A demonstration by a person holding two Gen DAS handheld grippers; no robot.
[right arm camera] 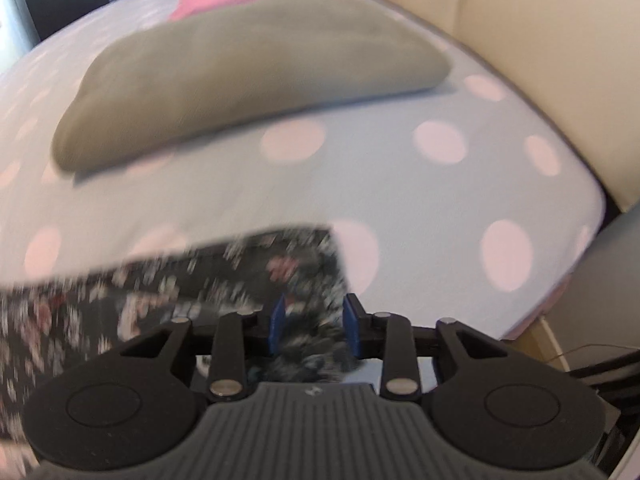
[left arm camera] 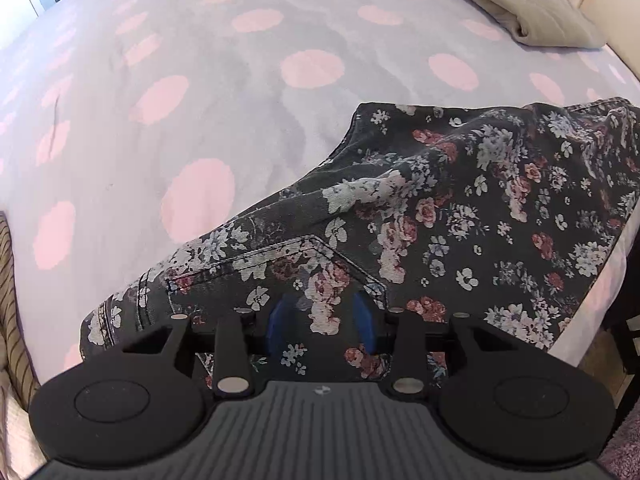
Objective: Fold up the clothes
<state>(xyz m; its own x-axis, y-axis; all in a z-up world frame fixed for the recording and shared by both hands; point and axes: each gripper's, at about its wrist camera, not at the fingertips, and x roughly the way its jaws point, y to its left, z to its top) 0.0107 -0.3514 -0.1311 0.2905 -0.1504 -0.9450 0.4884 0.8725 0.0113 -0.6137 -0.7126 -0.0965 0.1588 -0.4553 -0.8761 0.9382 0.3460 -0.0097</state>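
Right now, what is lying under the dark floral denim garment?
The dark floral denim garment lies on the grey bedsheet with pink dots. Anything between them is covered and cannot be seen.

Floral trousers: motion-blurred in right wrist view, print unreadable; cut off at right edge in left wrist view. Striped fabric: cropped at left edge, kind indeterminate. Beige garment: top cut off. Right hand-held gripper: grip on cloth unclear.
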